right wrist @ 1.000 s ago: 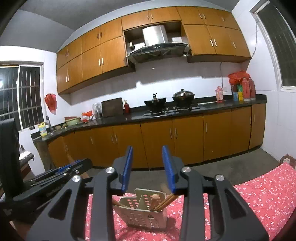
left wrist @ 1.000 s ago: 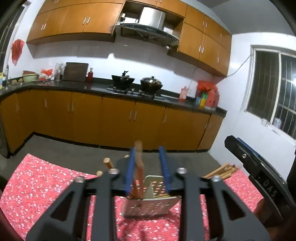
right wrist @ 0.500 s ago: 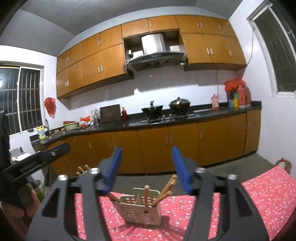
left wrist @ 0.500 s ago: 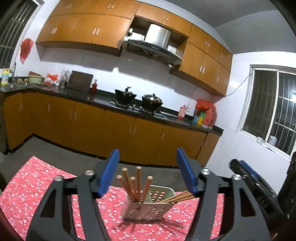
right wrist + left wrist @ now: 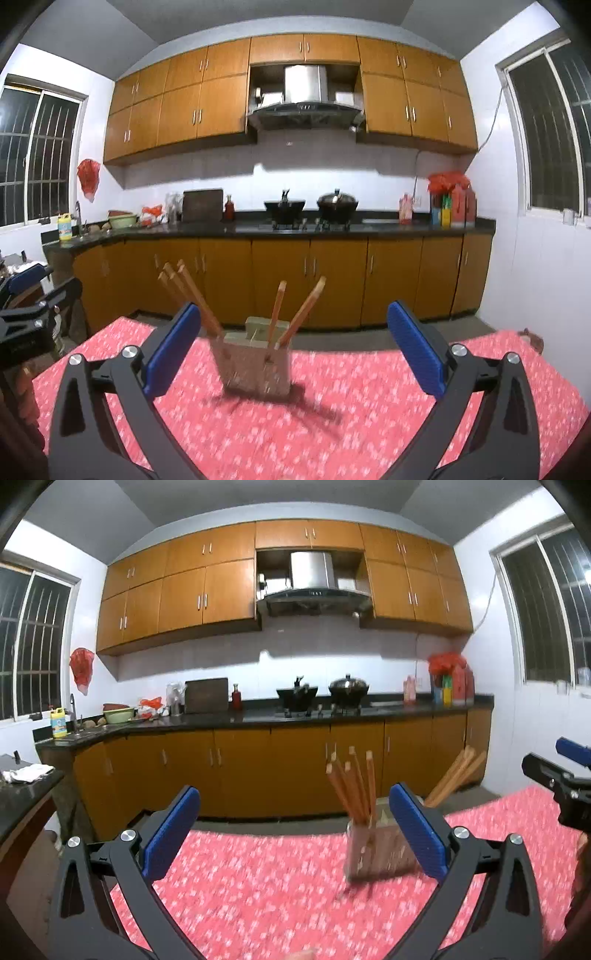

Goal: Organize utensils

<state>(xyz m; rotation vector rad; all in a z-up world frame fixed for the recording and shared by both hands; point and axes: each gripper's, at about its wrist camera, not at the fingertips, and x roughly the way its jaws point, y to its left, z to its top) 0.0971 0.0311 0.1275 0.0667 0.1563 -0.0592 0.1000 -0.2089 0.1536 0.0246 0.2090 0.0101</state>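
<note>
Both grippers have drawn back and spread wide, empty. The perforated beige plastic utensil holder (image 5: 255, 363) of upright wooden chopsticks (image 5: 277, 314) stands on the red floral tablecloth (image 5: 369, 424), at twelve o'clock of the right gripper (image 5: 293, 365), two o'clock of the left gripper (image 5: 293, 843).

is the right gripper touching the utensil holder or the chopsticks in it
Apart. In the right wrist view the right gripper is wide open, and the utensil holder with its chopsticks stands beyond the fingers on the red tablecloth.

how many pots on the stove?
2. A black wok-like pan sits on the left burner and a lidded dark pot on the right, both under the range hood.
</note>
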